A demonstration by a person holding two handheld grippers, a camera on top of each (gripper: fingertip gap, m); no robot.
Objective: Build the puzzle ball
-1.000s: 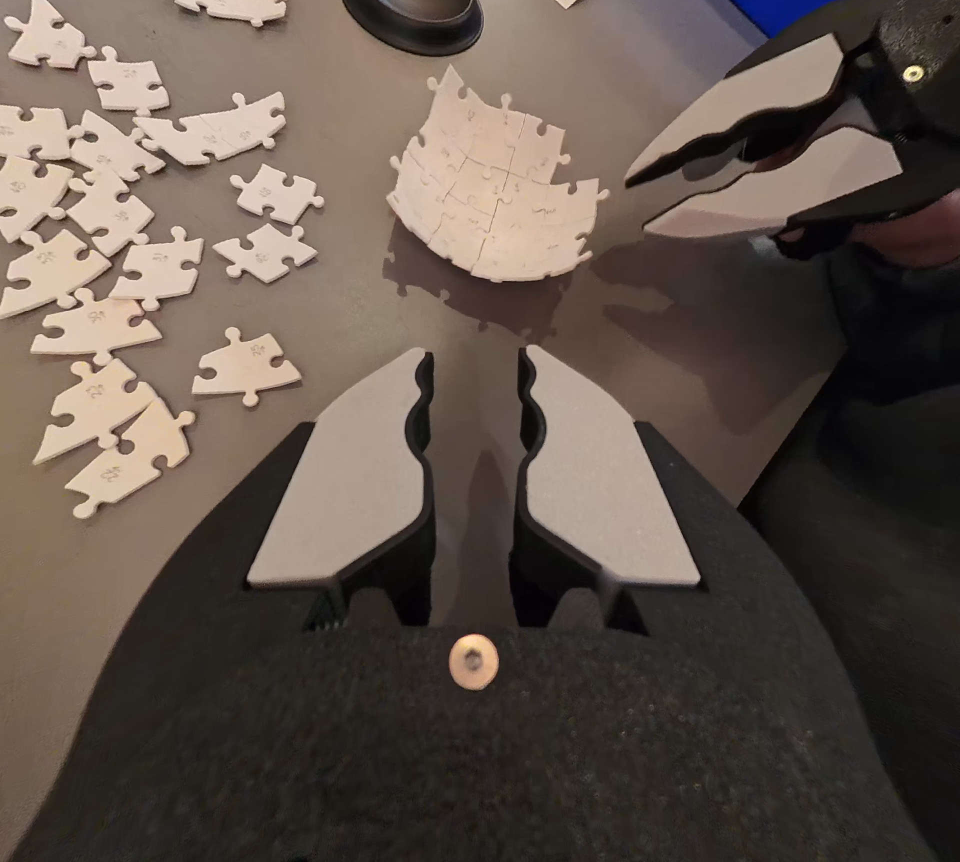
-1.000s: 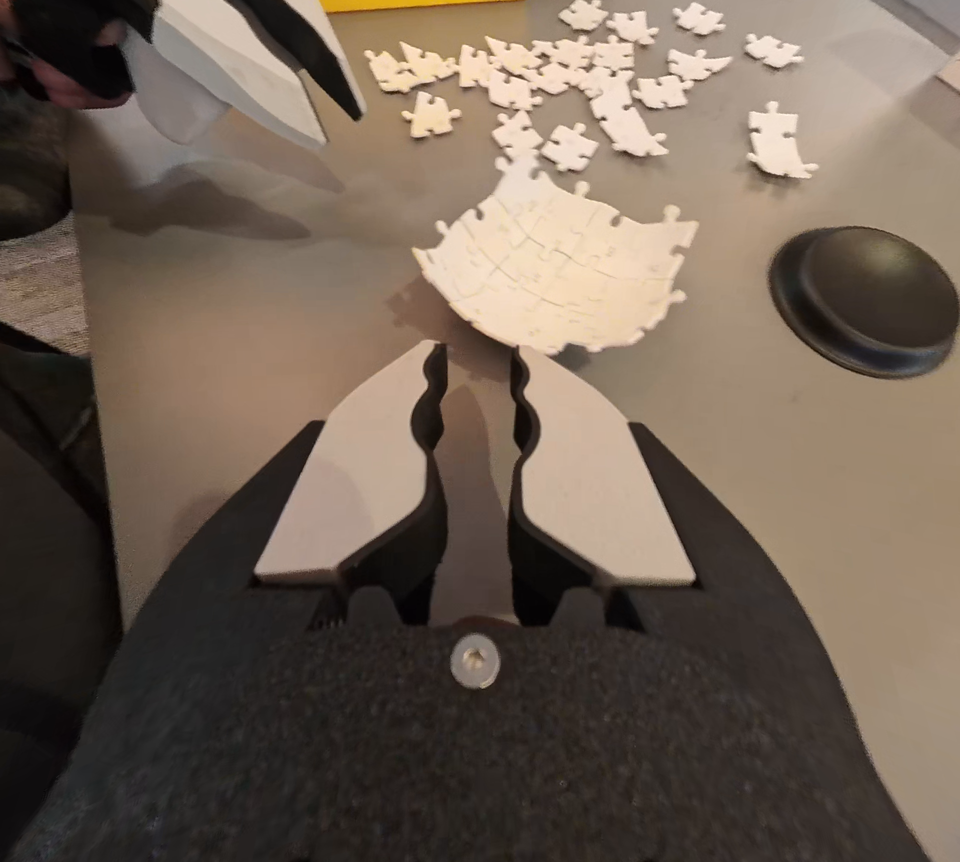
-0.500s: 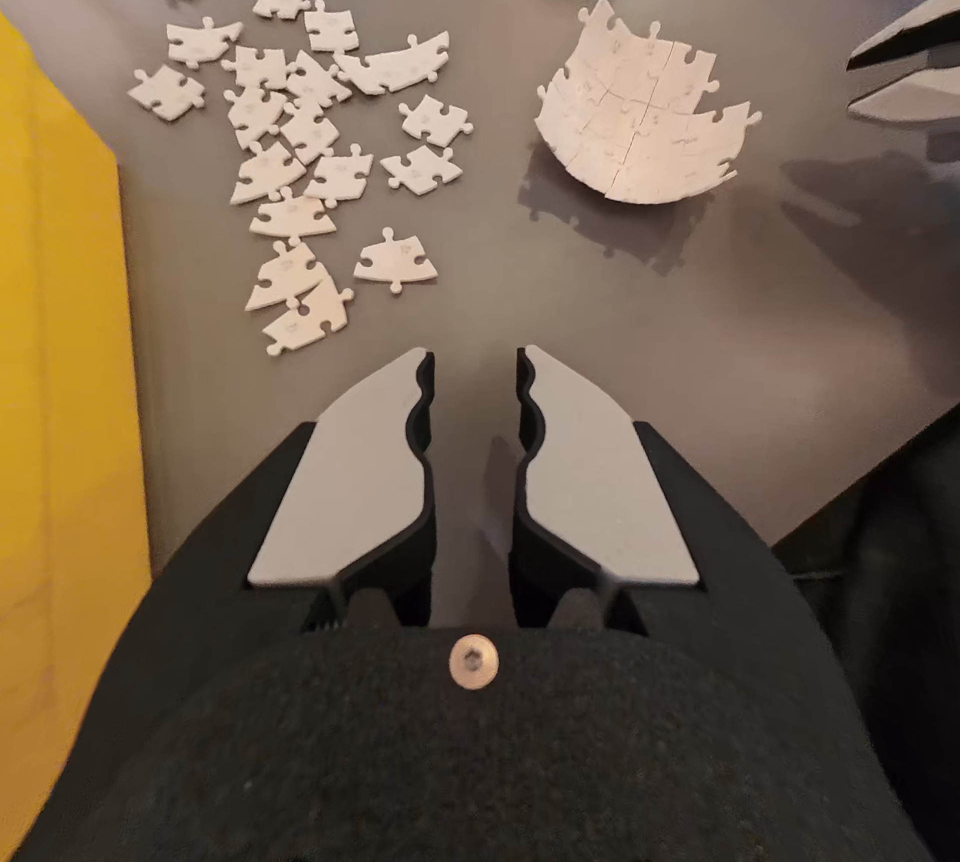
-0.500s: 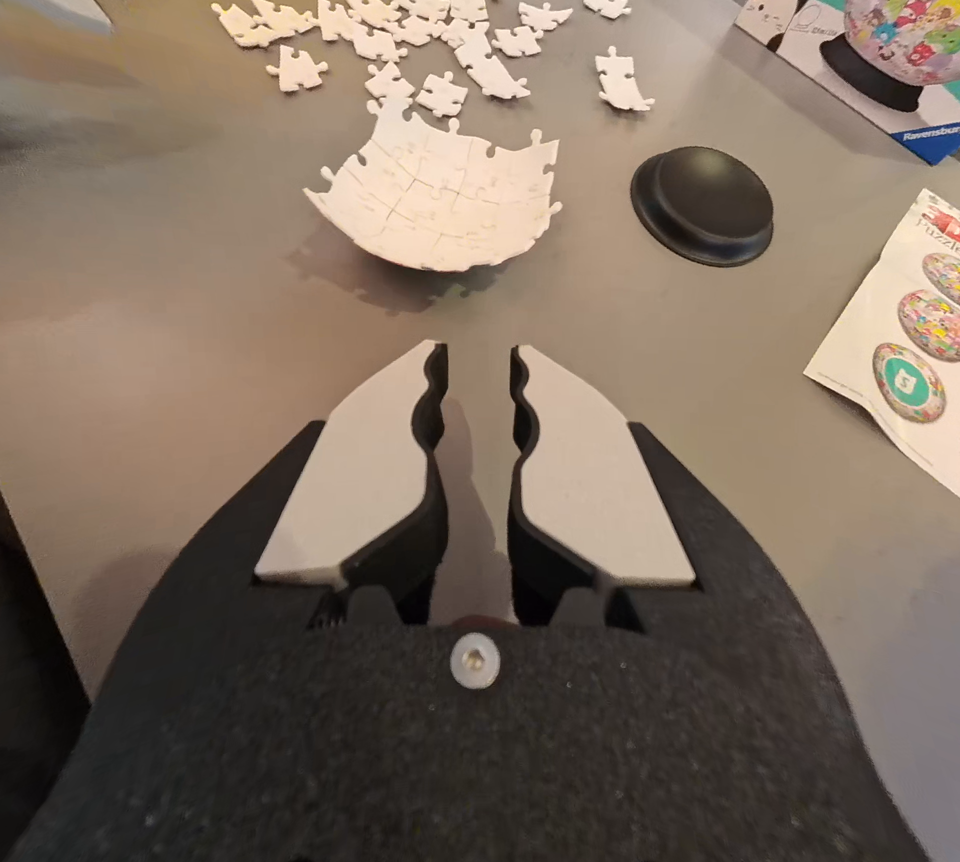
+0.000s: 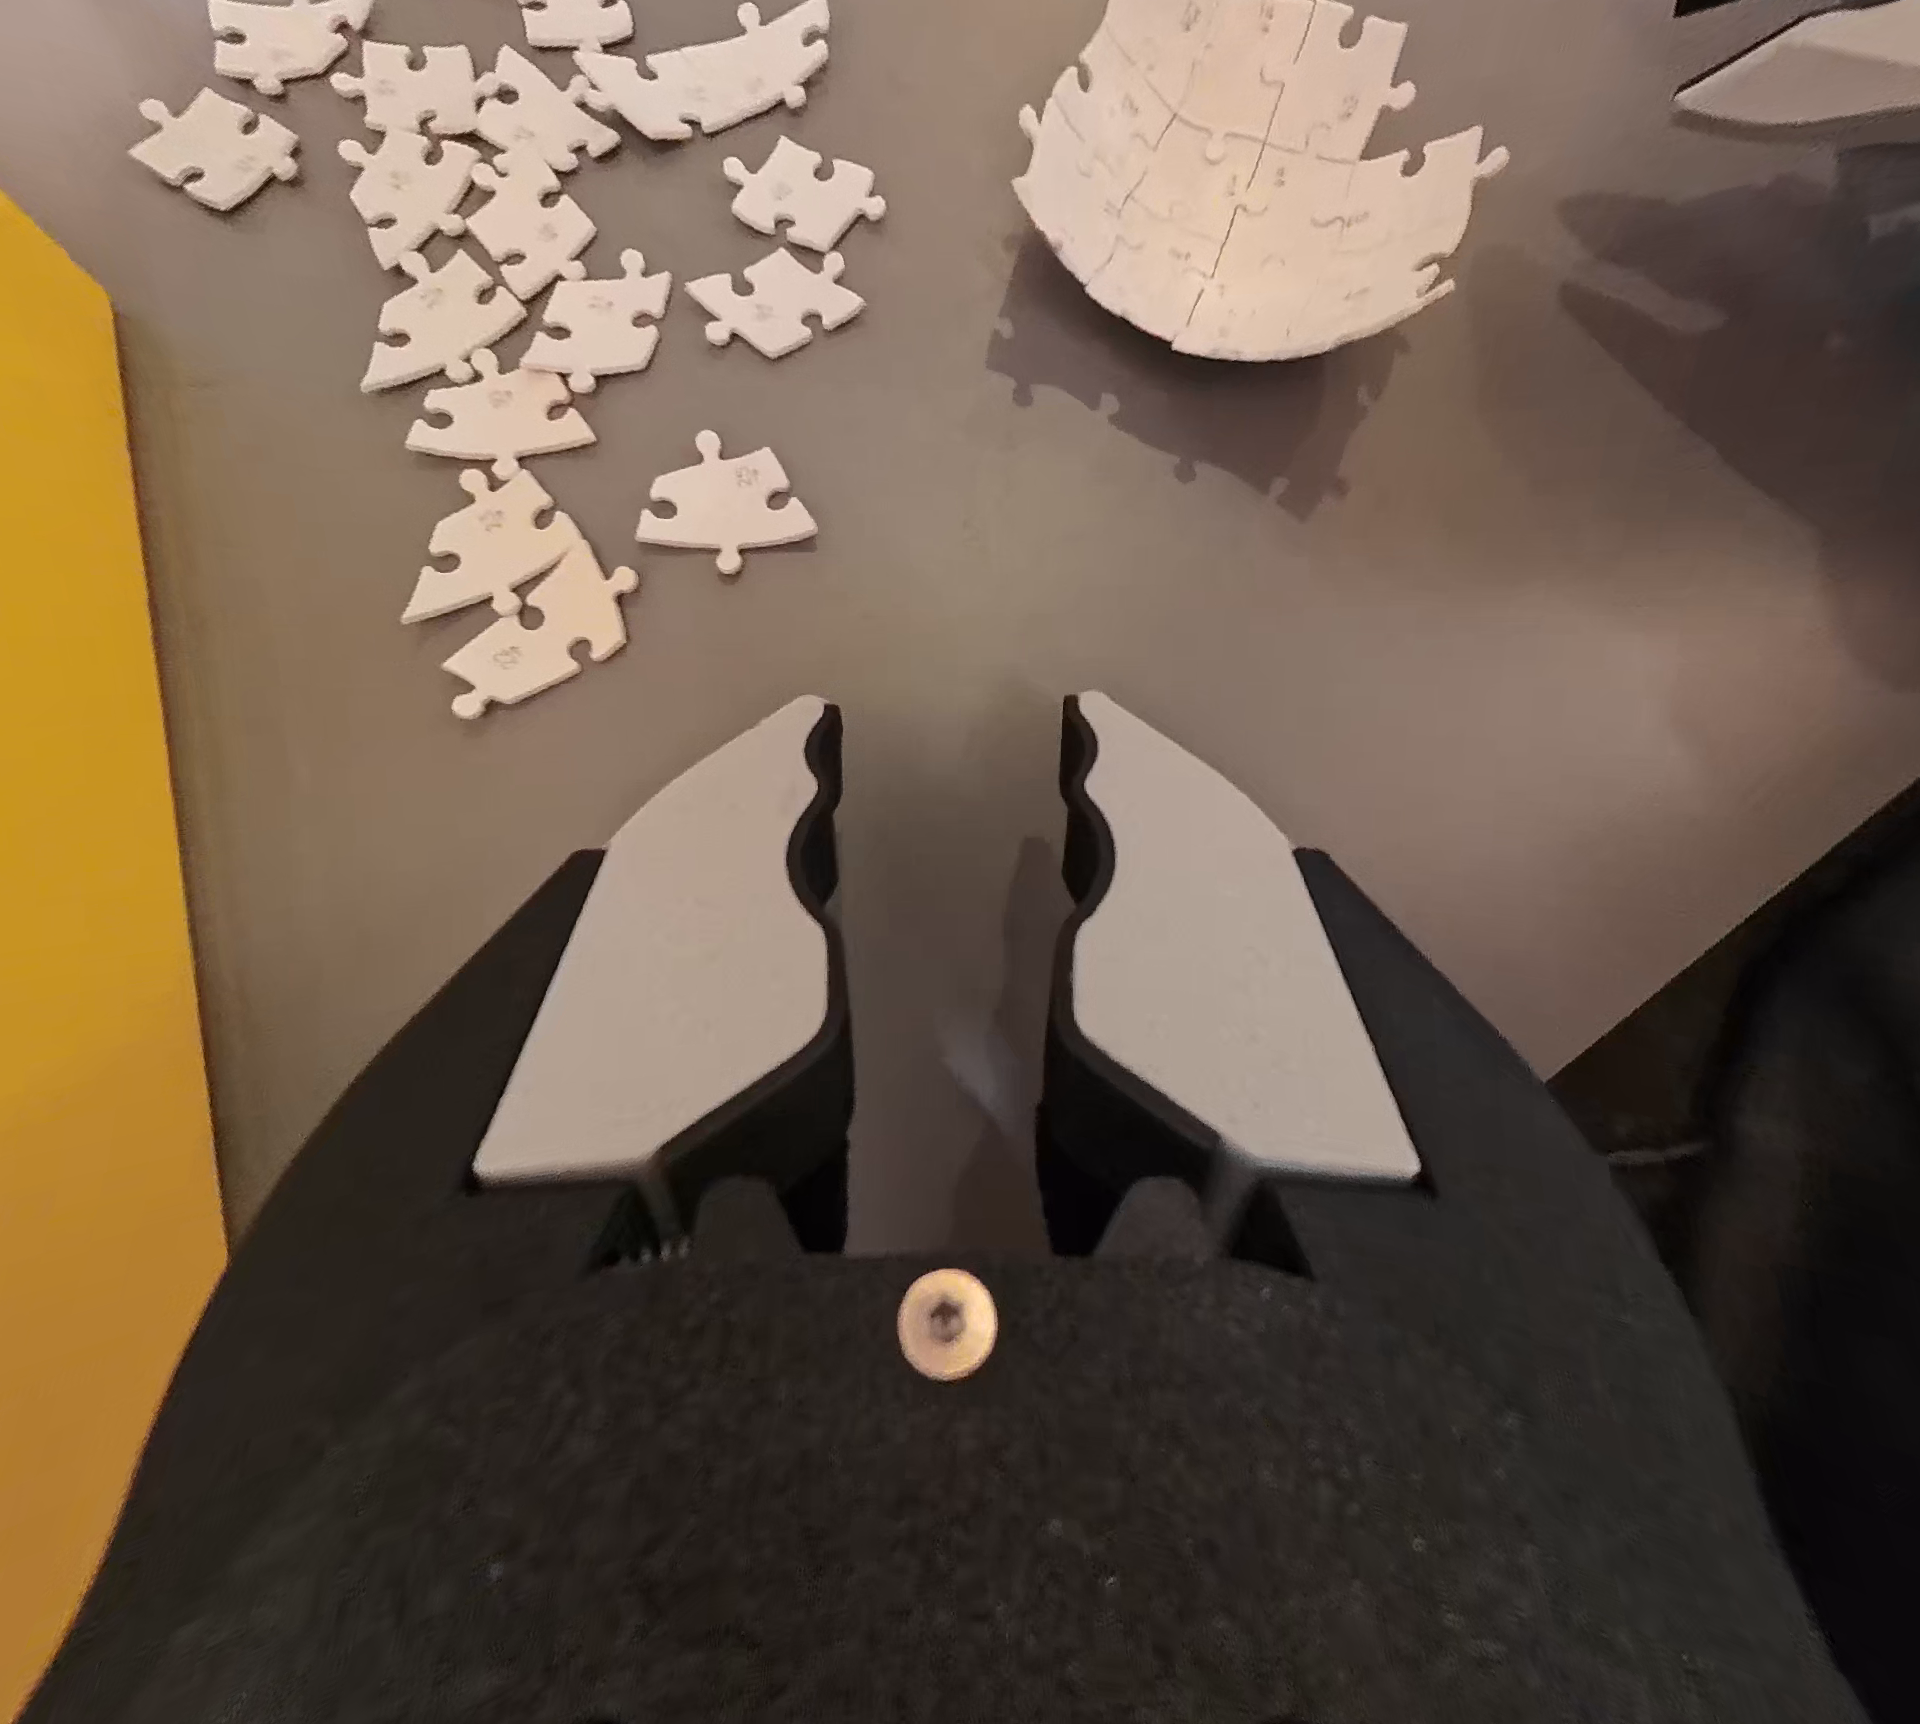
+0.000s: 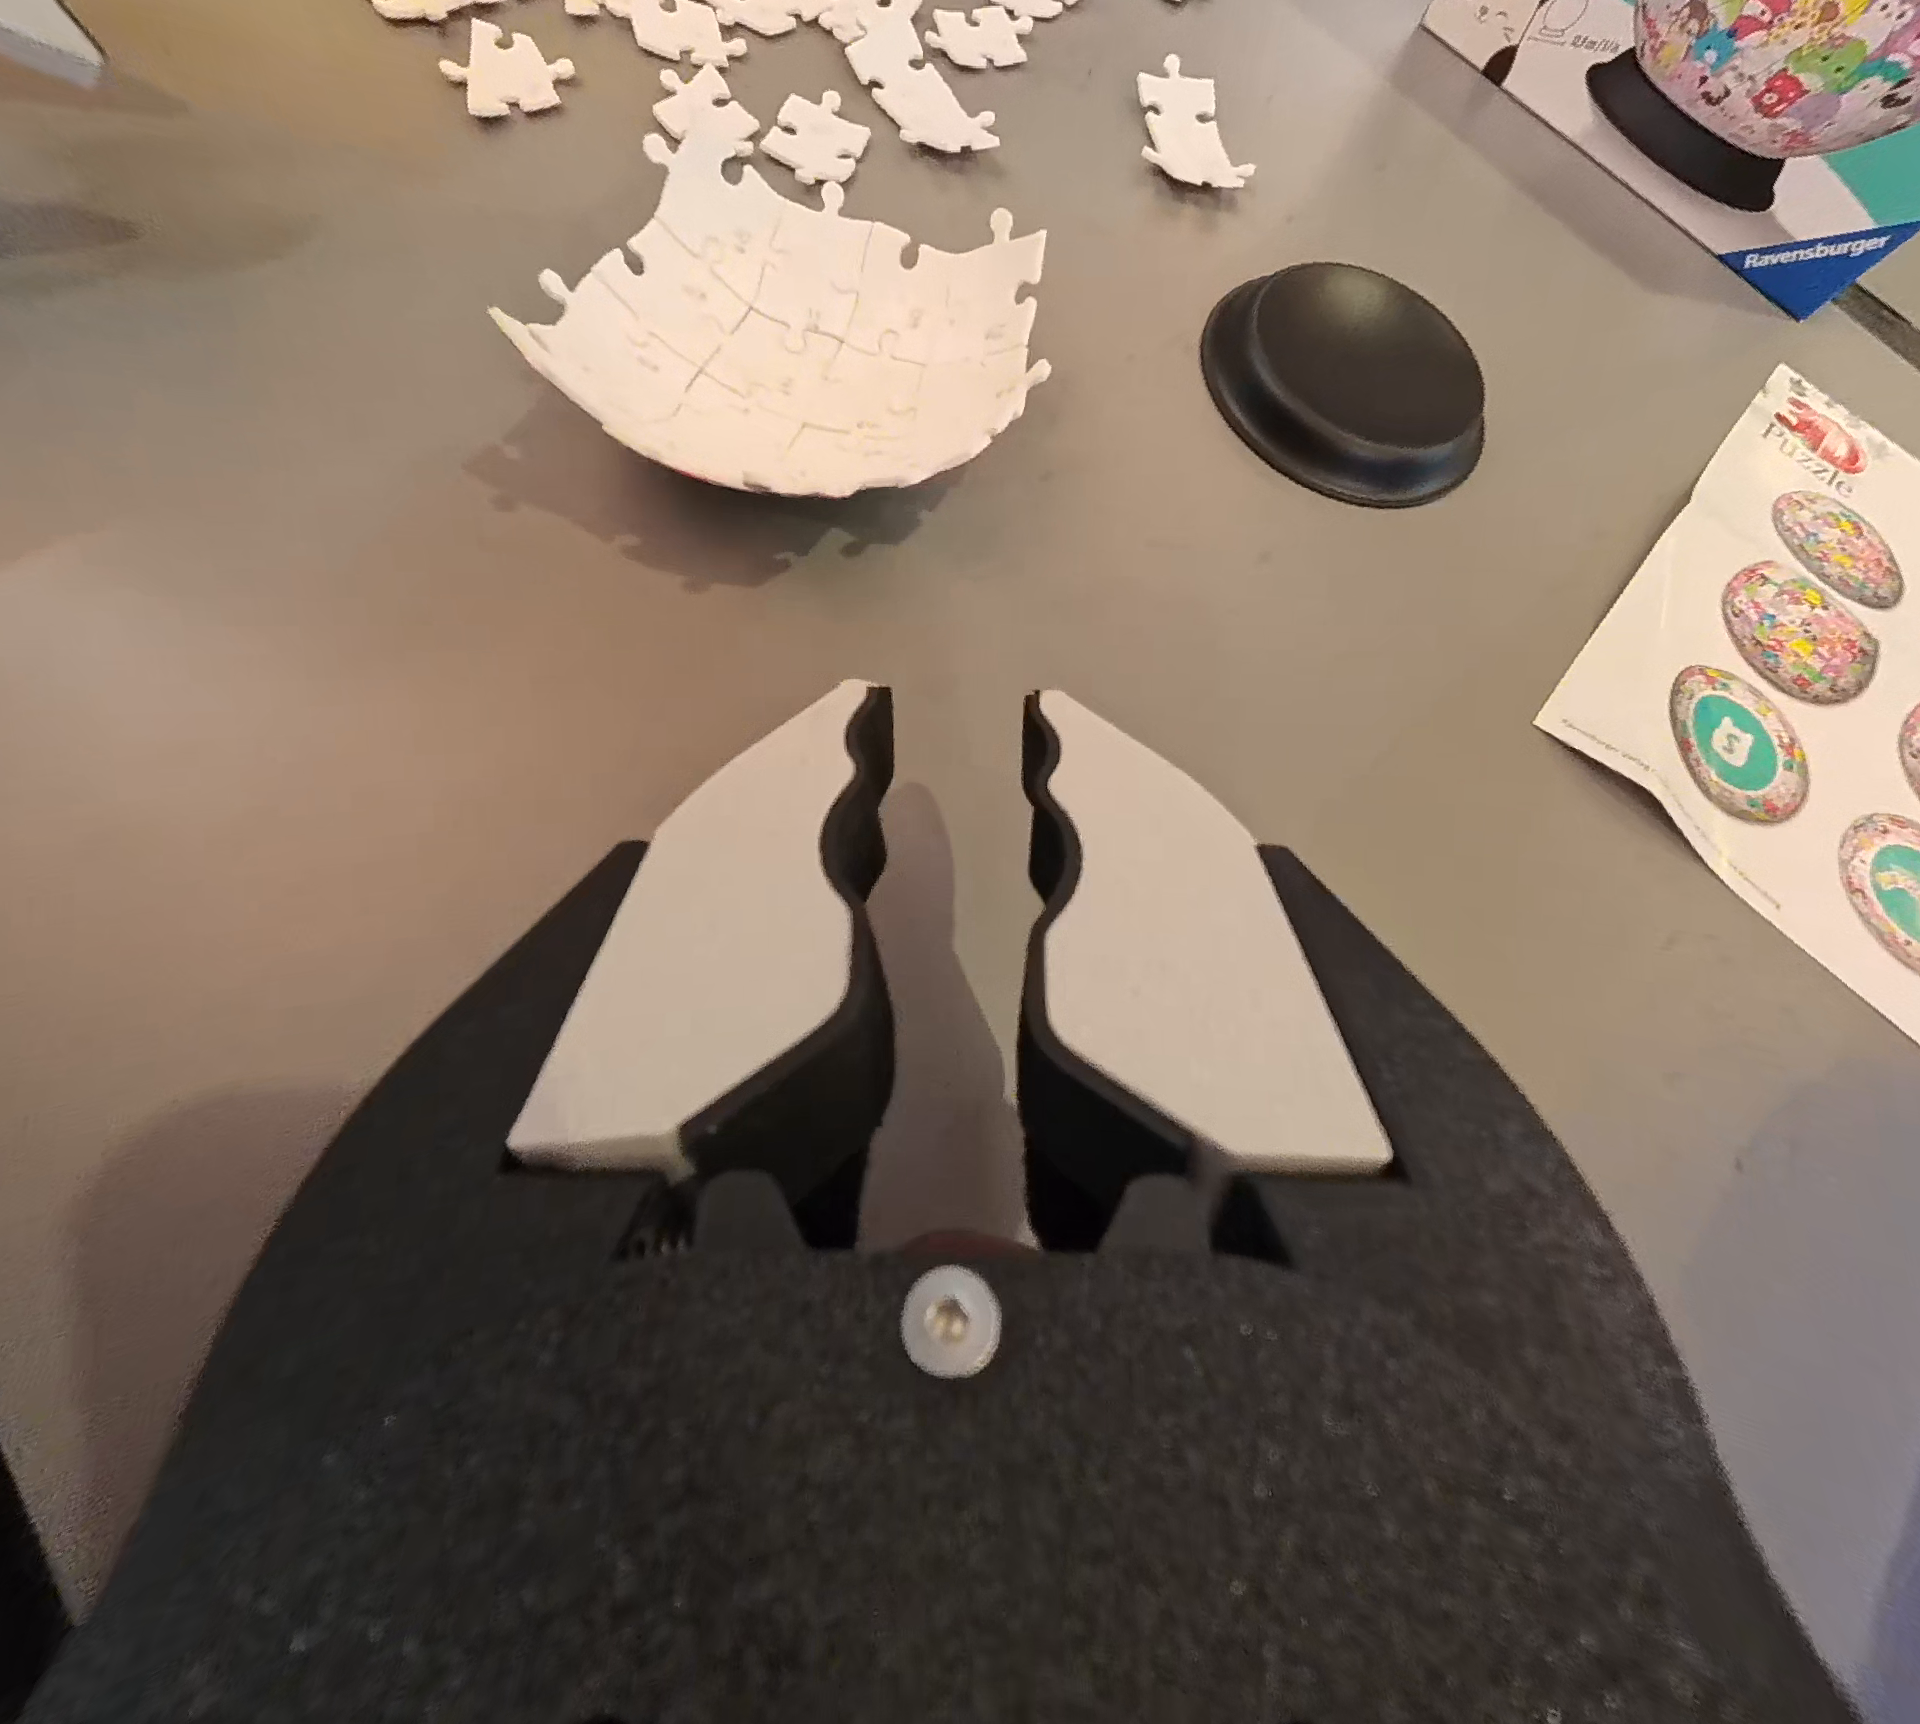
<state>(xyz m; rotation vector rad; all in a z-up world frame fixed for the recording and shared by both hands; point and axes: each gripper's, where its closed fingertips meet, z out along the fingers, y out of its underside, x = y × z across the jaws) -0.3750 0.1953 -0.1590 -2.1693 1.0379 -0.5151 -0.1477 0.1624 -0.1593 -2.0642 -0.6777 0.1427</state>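
Two hand-held grippers: left hand-held gripper [image 5: 949,708] and right hand-held gripper [image 6: 957,700] both released, empty.
Done: curved shell [image 6: 790,355] joined mid-worktop [image 6: 312,687].
Left: loose pieces [image 5: 499,220], black stand [image 6: 1340,386] unused.

White puzzle pieces [image 5: 499,220] and a white bowl-shaped puzzle shell [image 6: 790,365] lie on a grey table [image 6: 312,635]; black round stand [image 6: 1340,386], yellow box [image 5: 62,739] at left edge.

A grey table [image 6: 260,635]. A yellow bin [image 5: 62,739], perhaps a box, sits along one edge. Dark clothing [image 5: 1787,1103] shows at another edge.
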